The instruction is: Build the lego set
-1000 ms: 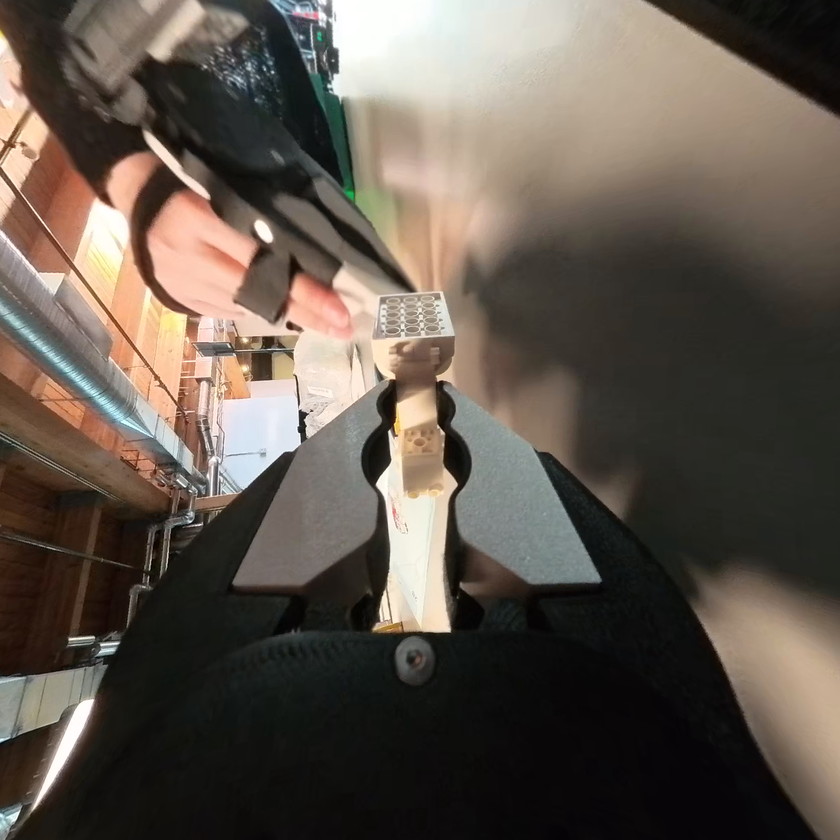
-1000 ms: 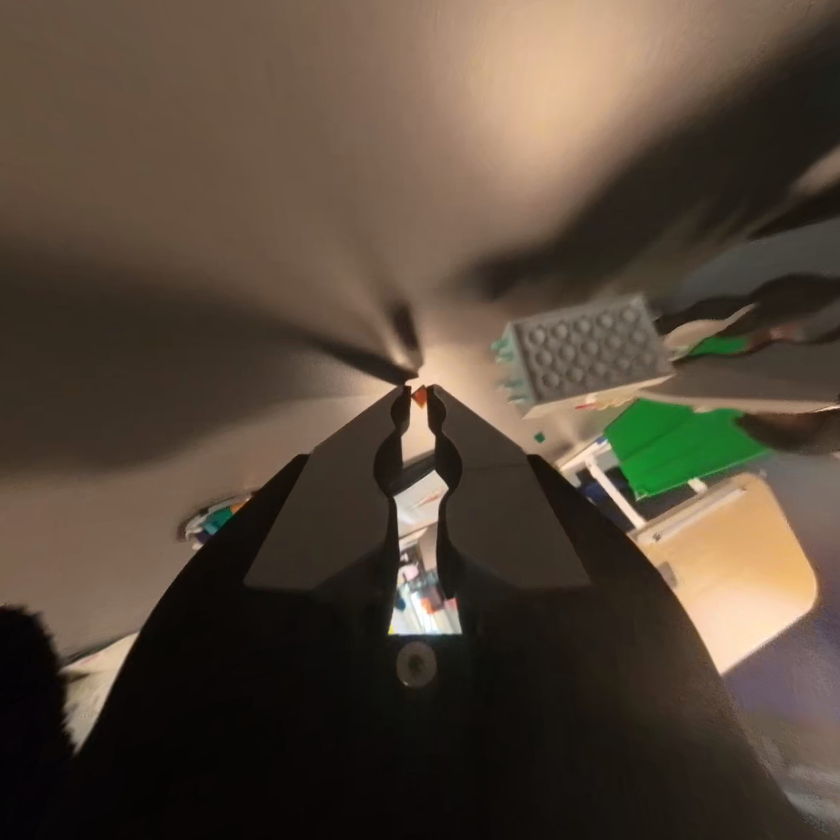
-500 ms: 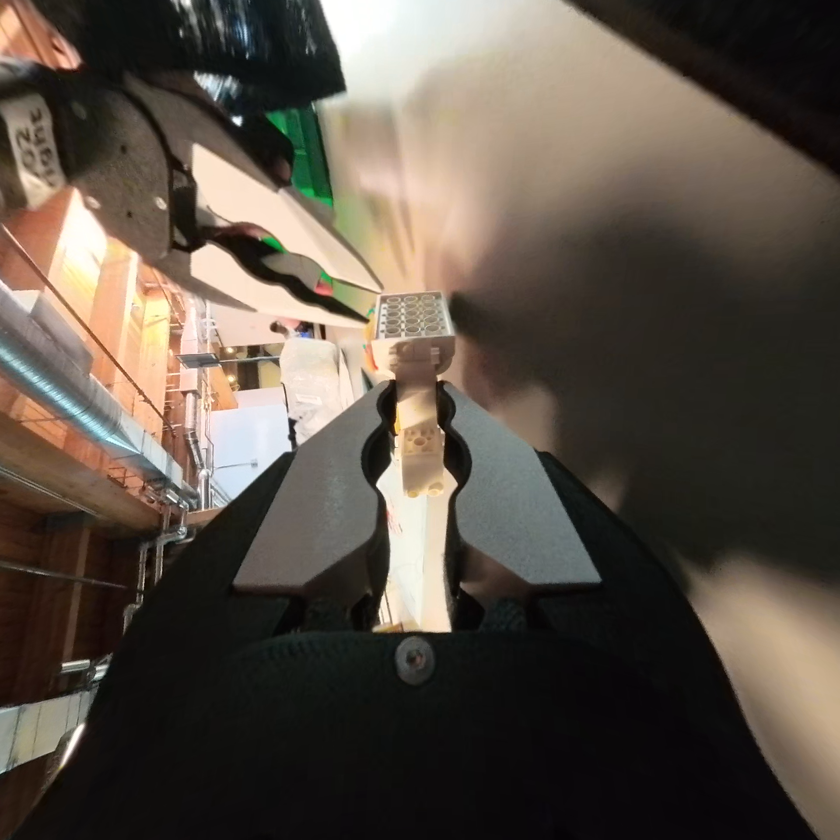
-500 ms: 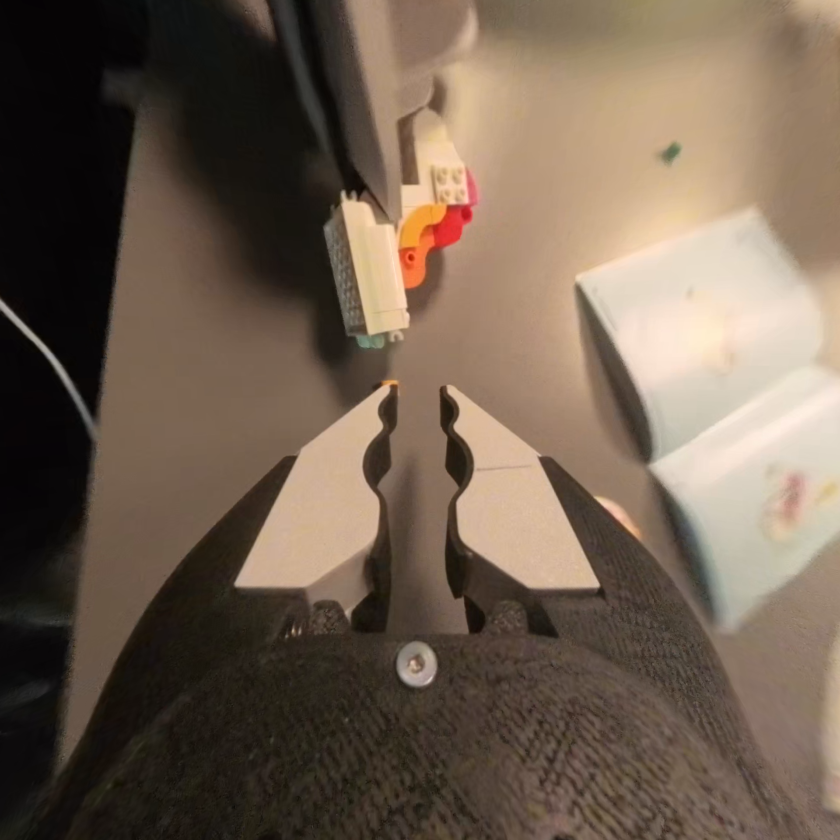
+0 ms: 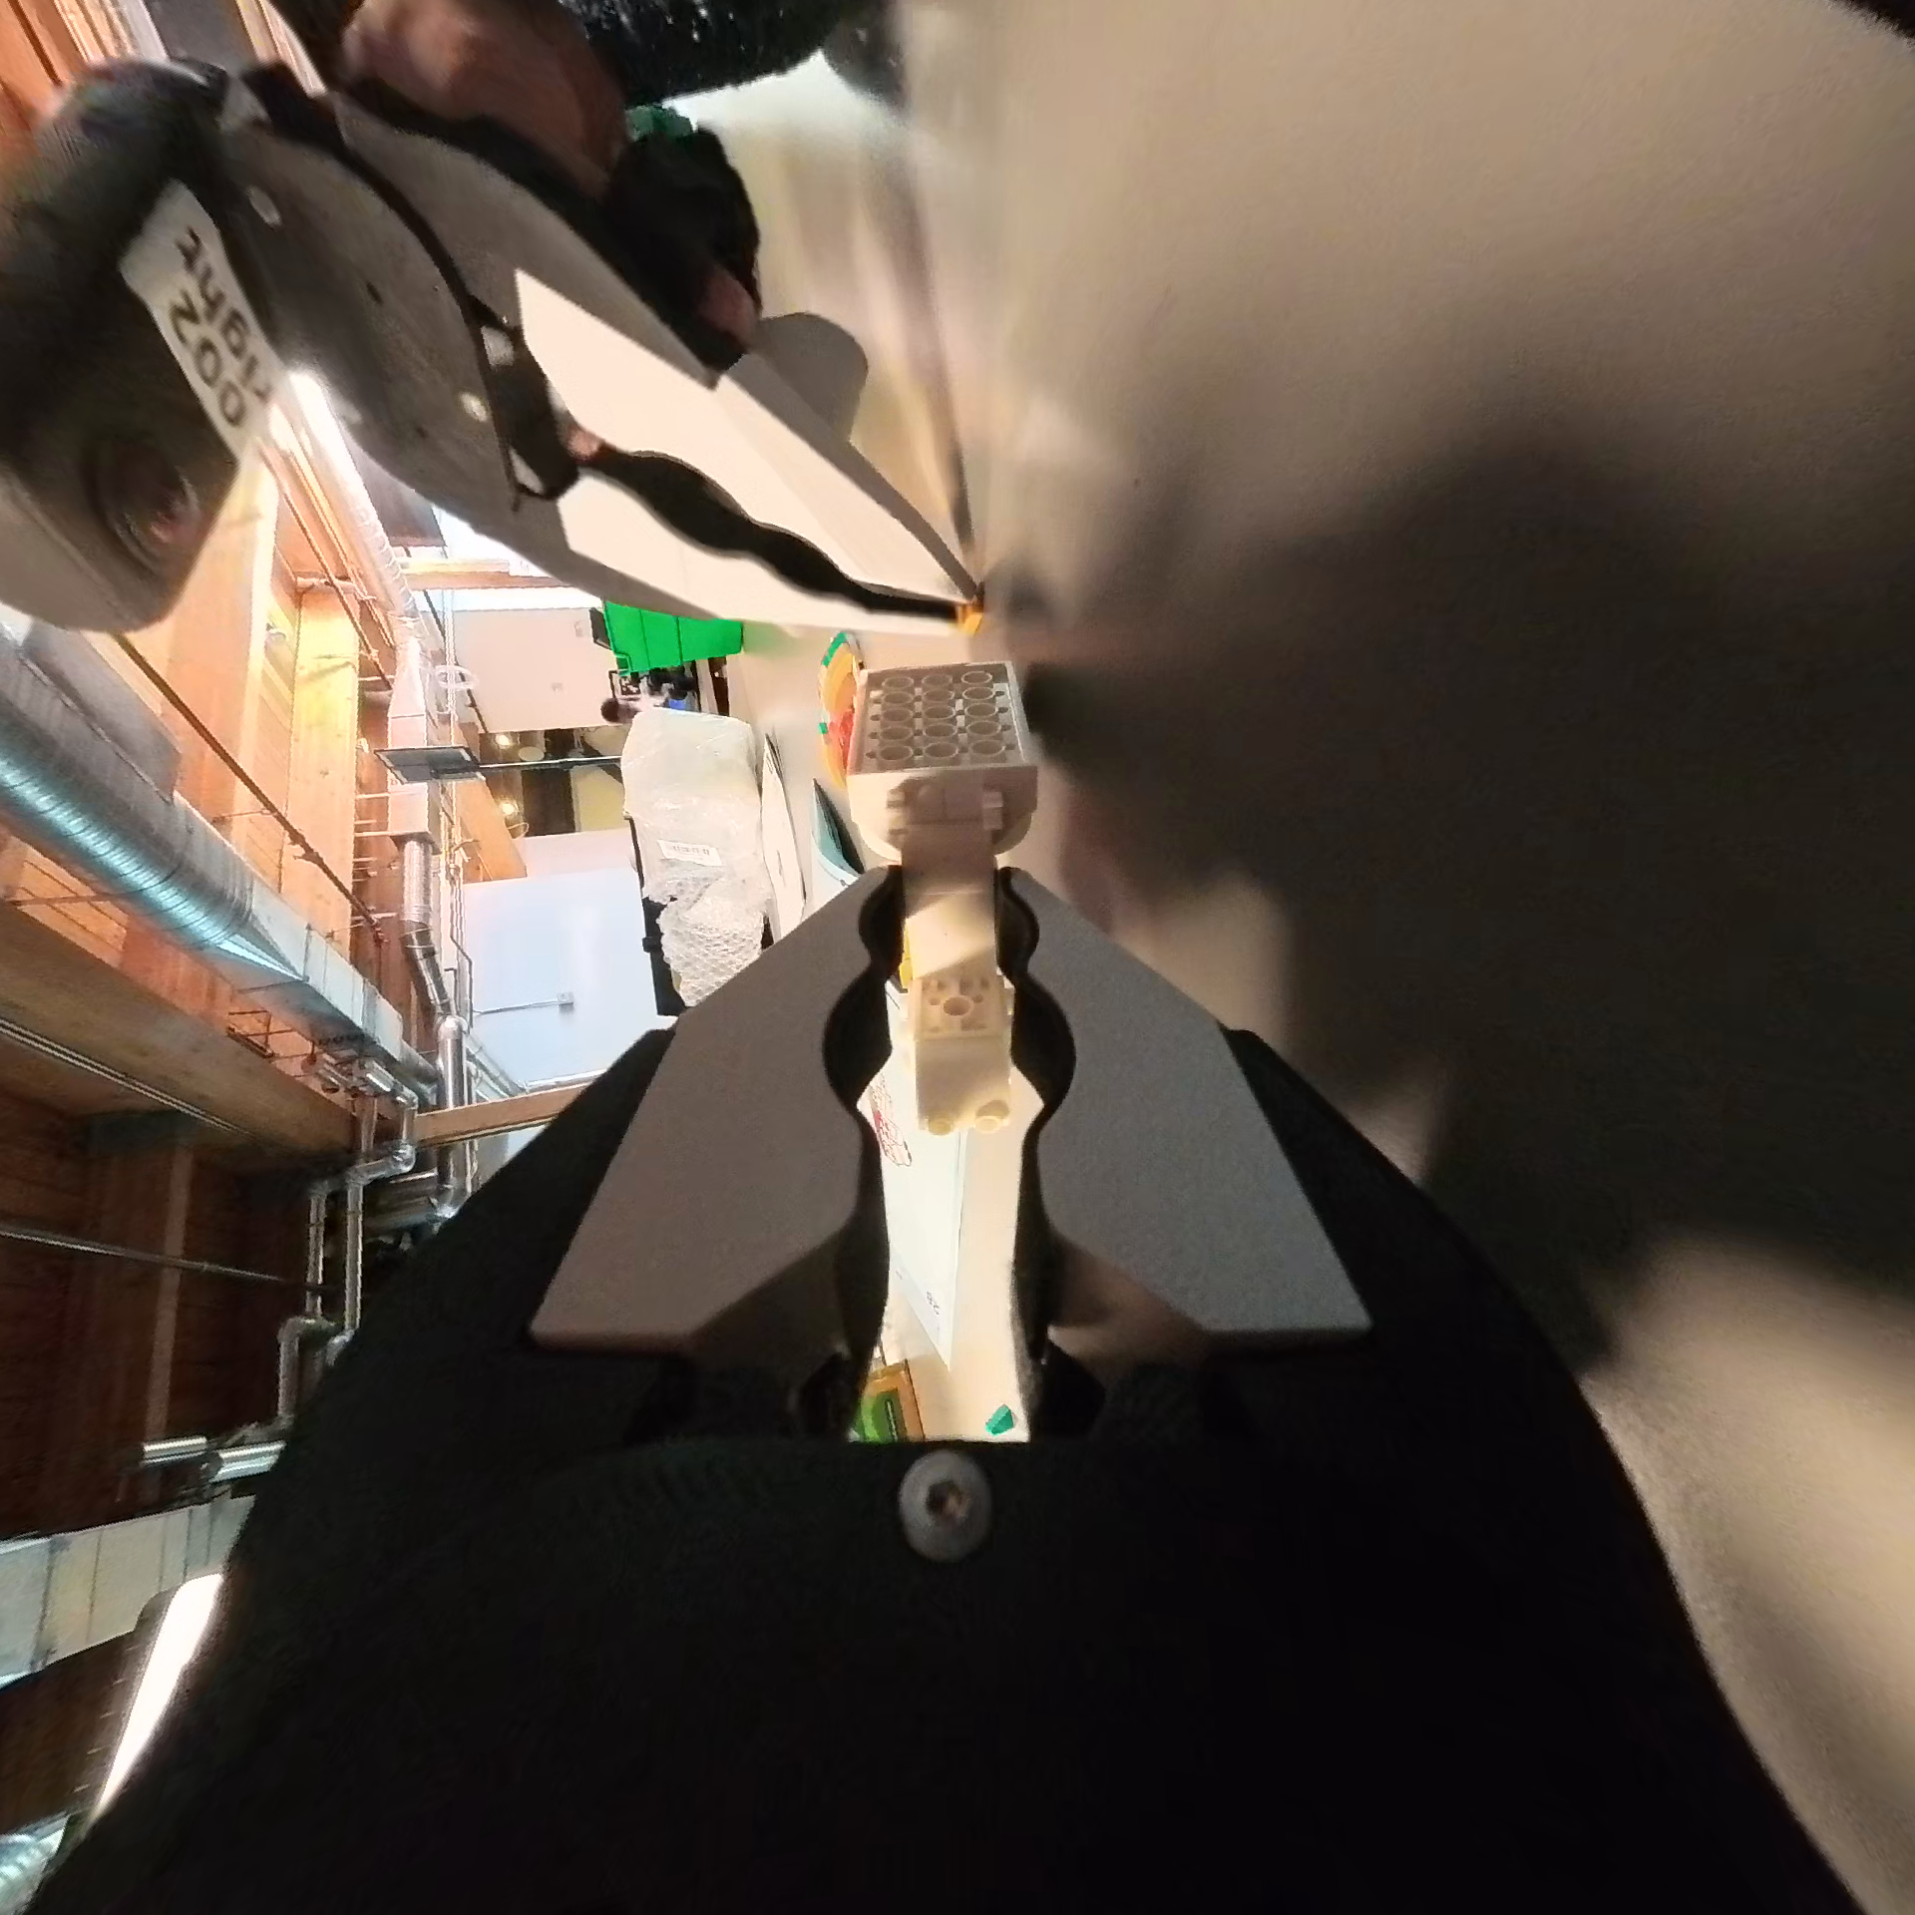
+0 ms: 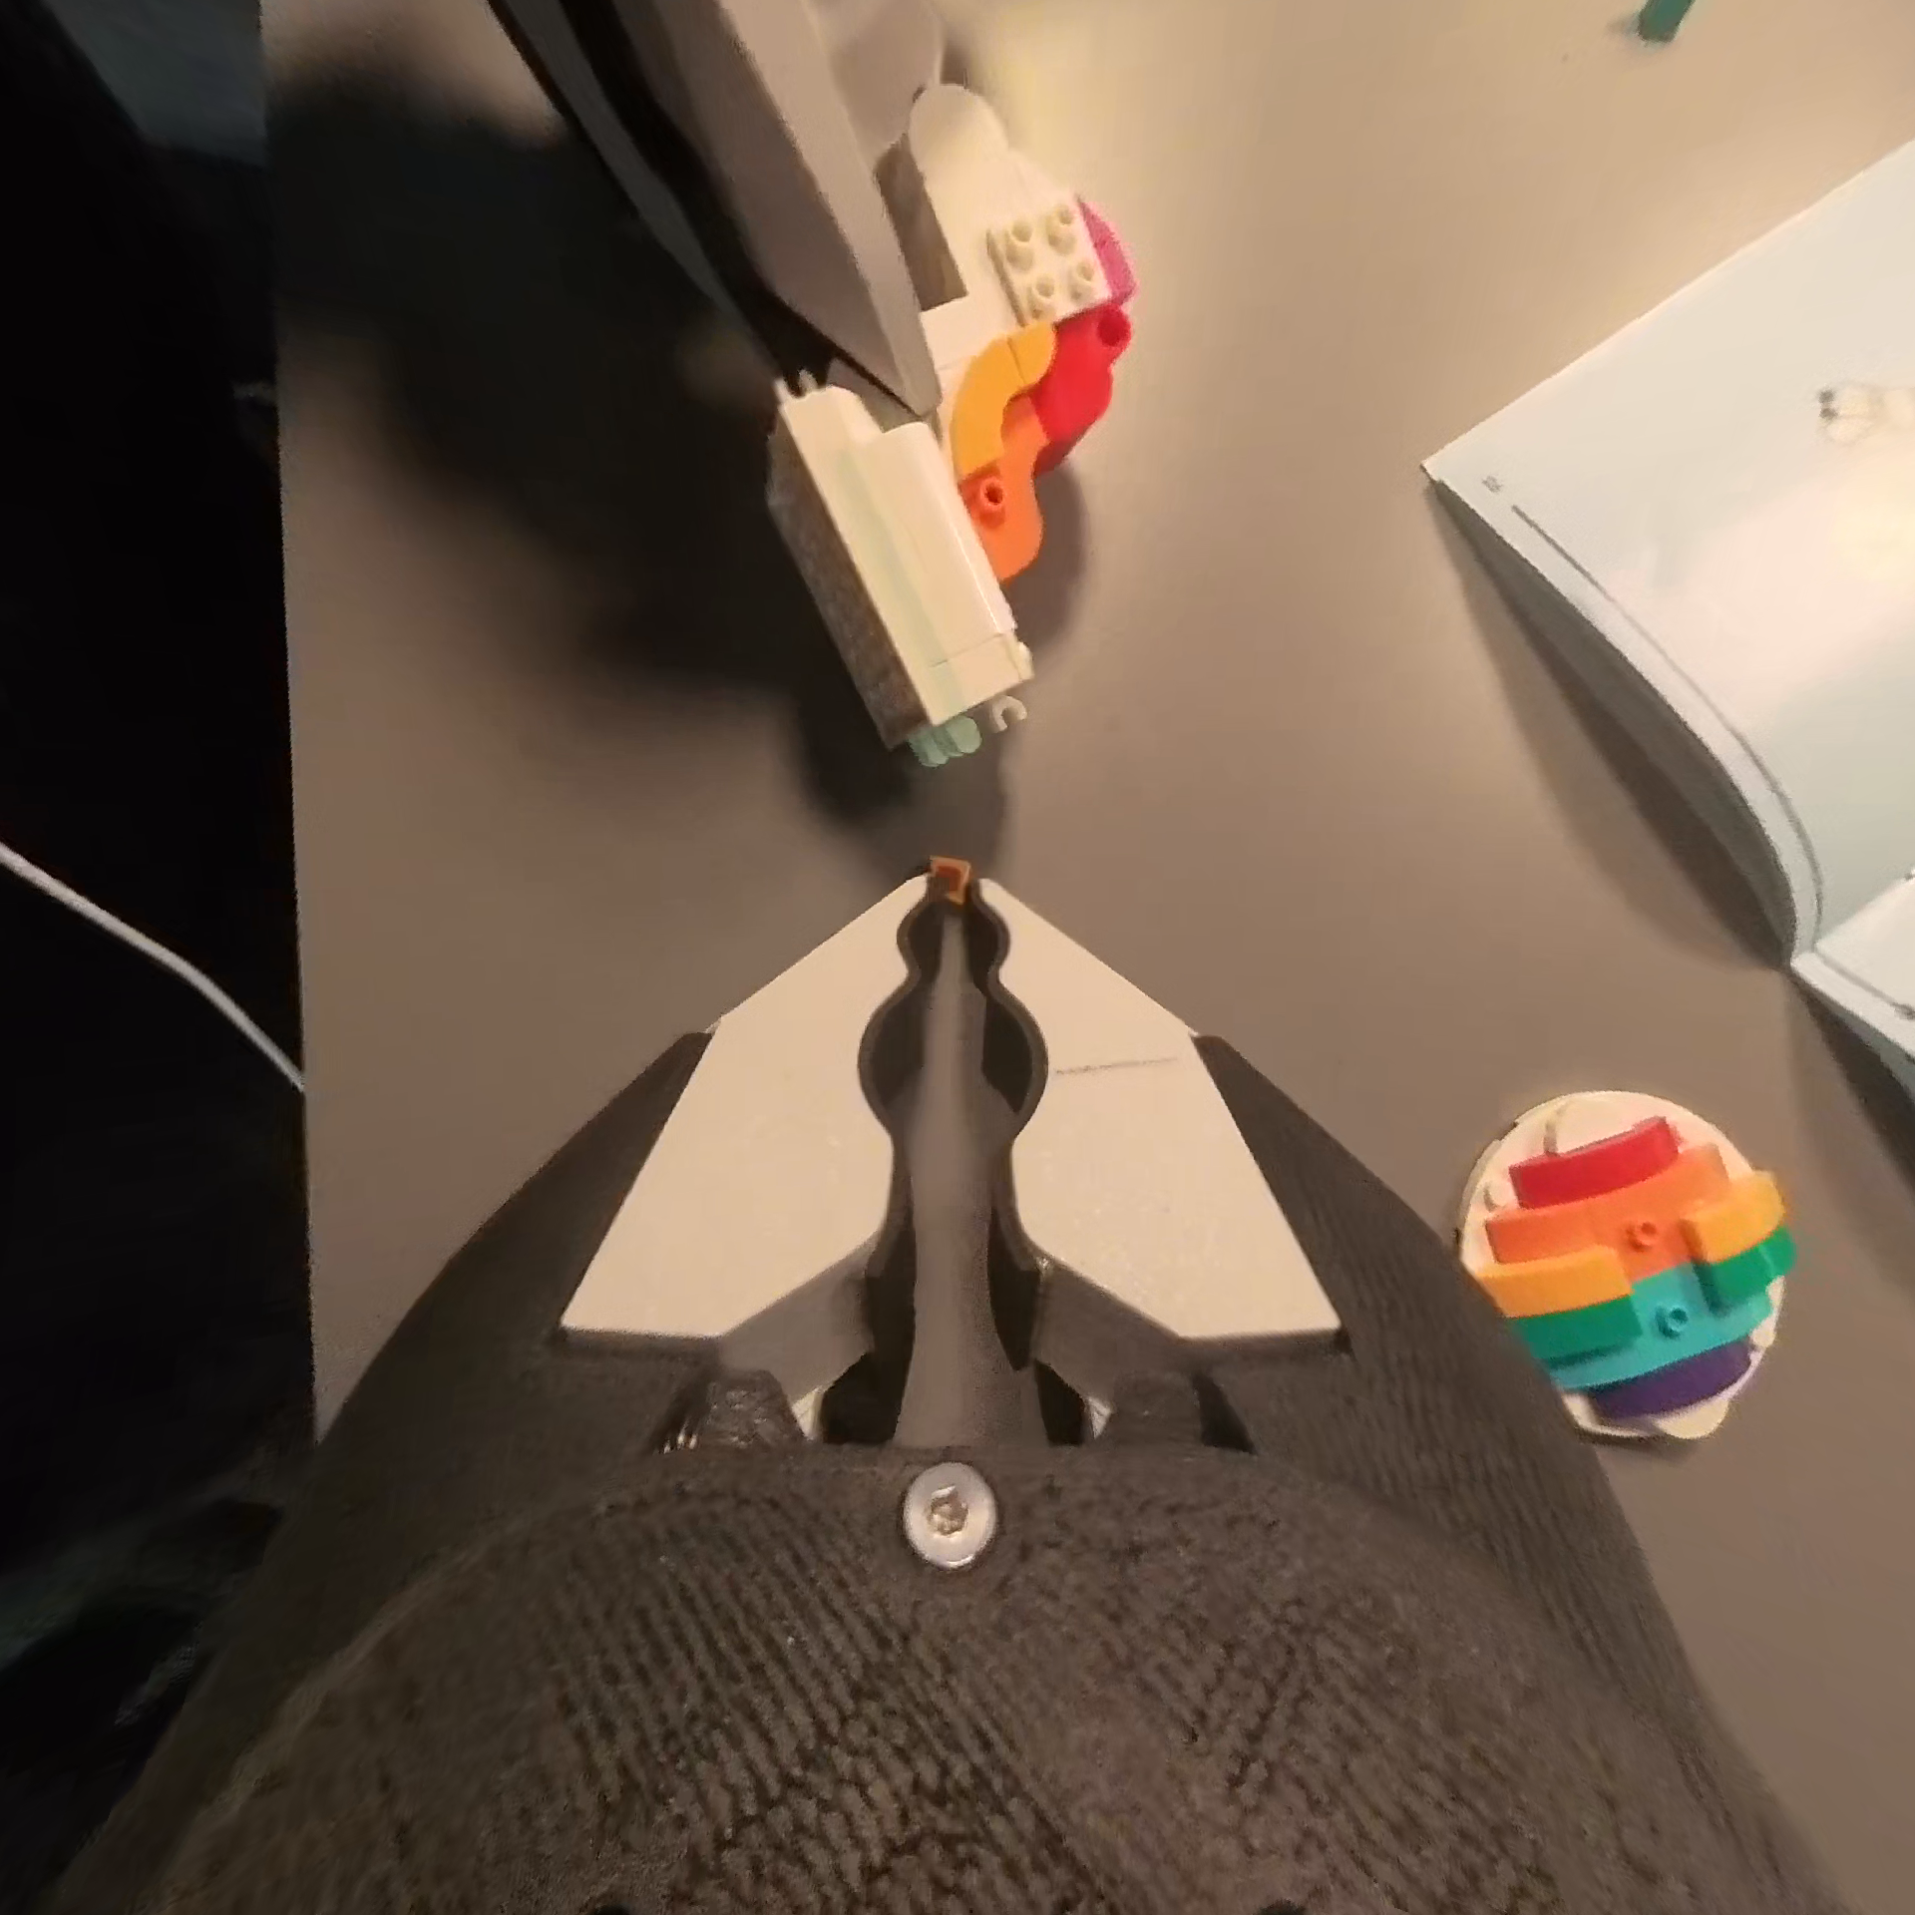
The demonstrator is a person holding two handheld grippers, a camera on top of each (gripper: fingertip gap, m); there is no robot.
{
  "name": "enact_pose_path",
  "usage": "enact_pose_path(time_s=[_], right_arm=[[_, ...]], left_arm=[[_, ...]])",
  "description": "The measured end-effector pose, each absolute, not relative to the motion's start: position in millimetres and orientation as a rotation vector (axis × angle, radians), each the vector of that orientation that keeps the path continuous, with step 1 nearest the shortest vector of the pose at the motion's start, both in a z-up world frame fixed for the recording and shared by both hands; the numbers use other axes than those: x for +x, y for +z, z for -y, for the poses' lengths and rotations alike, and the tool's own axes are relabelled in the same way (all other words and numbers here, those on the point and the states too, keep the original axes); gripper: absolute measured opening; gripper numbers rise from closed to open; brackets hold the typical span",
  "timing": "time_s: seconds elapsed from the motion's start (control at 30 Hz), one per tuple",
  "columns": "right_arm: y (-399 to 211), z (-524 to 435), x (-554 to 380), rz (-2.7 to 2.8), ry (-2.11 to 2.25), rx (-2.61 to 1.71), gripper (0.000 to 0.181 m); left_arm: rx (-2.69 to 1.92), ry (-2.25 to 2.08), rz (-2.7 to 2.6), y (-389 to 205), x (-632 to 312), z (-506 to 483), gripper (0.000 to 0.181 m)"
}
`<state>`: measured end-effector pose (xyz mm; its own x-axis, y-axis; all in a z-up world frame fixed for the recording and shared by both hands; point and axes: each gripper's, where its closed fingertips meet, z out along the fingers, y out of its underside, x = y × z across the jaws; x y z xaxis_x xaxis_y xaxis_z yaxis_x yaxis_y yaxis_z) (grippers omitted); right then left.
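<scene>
My left gripper is shut on a white lego build, held above the table with its studded underside facing the camera. In the right wrist view the same build shows white layers, teal studs and orange, red and pink curved bricks, clamped by the left gripper's fingers. My right gripper is shut on a small orange piece at its tips, just below the build. In the left wrist view the right gripper points at the build's top edge, with the orange piece at its tip.
A round white plate with a rainbow brick stack lies on the grey table at the right. An open light-blue instruction booklet lies at the upper right. A small green piece lies far off. The table's left edge borders darkness.
My right gripper has closed on the small orange piece and now points at the build from close below. The left gripper has held the build nearly still.
</scene>
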<state>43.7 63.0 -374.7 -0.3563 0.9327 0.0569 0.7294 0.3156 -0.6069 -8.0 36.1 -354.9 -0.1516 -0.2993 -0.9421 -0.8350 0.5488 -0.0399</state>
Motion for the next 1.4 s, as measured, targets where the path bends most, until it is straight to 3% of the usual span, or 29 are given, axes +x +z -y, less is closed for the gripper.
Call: enact_pose_path(time_s=[0.23, 0.47, 0.8, 1.13, 1.4], right_arm=[[-373, -70, 44, 2.292, 0.323, -1.06, 0.001], [-368, -100, 46, 2.258, -0.455, -0.144, 0.0], [-371, -92, 58, 2.148, -0.716, 0.601, 0.001], [-373, -69, 63, 2.133, -0.634, 0.844, 0.002], [-369, -54, 69, 2.215, -0.46, 0.641, 0.016]], left_arm=[[-0.959, 0.623, -1.711, -355, -7, -38, 0.016], [-0.956, 0.627, -1.711, -355, -7, -39, 0.016], [-0.952, 0.626, -1.711, -355, -6, -39, 0.016], [-0.945, 0.627, -1.712, -355, -6, -37, 0.016], [-0.933, 0.615, -1.715, -356, -4, -34, 0.016]])
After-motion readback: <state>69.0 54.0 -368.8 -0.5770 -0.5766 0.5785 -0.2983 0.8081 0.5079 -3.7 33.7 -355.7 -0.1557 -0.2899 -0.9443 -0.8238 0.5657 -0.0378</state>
